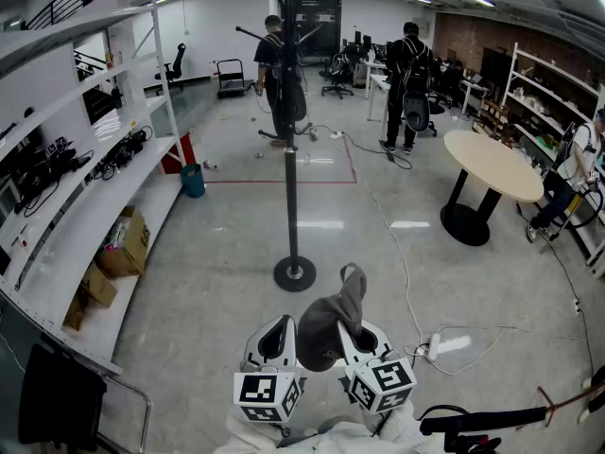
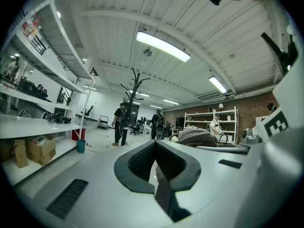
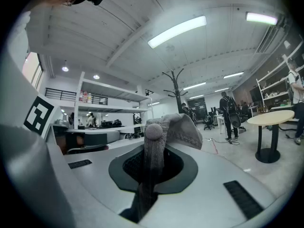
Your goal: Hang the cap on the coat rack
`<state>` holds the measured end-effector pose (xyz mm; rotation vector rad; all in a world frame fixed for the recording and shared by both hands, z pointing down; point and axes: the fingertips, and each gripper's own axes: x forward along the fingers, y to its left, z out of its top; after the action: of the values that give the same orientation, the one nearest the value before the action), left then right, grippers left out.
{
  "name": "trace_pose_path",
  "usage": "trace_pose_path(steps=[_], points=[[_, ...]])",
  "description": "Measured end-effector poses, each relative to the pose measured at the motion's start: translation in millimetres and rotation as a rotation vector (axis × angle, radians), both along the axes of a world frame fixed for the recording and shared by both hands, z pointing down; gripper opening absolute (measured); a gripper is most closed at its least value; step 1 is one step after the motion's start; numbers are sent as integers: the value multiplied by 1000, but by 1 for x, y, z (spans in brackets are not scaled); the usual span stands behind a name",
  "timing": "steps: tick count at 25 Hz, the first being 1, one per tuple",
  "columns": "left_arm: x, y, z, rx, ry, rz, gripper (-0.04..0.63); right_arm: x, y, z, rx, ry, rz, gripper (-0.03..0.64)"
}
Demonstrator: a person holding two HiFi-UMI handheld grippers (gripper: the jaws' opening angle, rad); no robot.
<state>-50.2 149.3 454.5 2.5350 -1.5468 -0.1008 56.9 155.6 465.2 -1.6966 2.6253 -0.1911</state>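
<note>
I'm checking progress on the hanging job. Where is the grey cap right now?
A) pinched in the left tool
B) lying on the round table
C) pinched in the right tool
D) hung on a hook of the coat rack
C: the right gripper view shows the cap with its fabric pinched between the jaws of the right tool, while the coat rack stands ahead on the floor, apart from it.

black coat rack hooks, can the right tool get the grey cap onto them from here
Probably not yet: the black metal coat rack stands ahead of the right tool; only bare floor lies between.
</note>
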Motion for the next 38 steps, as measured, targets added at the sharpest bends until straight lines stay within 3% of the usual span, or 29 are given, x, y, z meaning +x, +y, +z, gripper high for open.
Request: trace_pose_path(steps=[20, 38], points=[[-27, -27, 21, -35, 20, -19, 3, -25, -35, 11, -8, 17, -13, 23], [-12, -114, 6, -24, -24, -44, 3, -14, -125, -2, 3, -8, -49, 23]])
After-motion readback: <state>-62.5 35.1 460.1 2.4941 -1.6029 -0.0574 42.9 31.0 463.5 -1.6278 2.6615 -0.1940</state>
